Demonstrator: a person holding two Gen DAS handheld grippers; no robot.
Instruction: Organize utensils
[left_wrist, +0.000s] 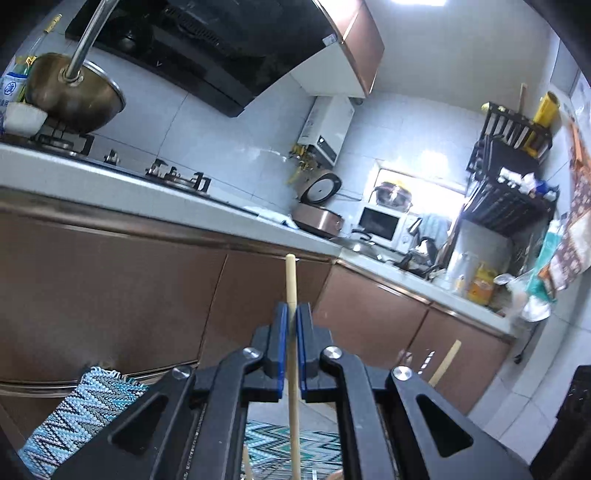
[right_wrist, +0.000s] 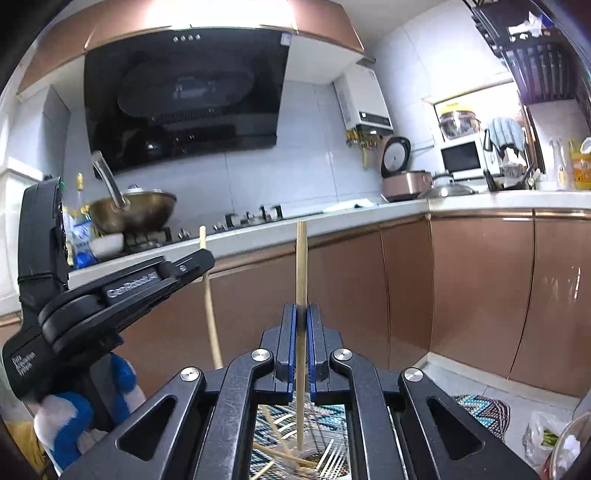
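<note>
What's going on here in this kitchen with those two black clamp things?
A person is sorting chopsticks with a handheld gripper in each hand. The left gripper is shut on one wooden chopstick, held upright. The right gripper is shut on another chopstick, also upright. Both are held out in front of the brown cabinets, below the counter. More chopsticks lie loose below on a wire rack.

Pale round wooden chopstick (left_wrist: 291, 280) upright, clamped mid-length between blue pads, second pale wooden chopstick (right_wrist: 301, 266) likewise upright and clamped, more loose wooden chopsticks (right_wrist: 284, 456) lying crossed below on a wire rack (right_wrist: 328, 461)
</note>
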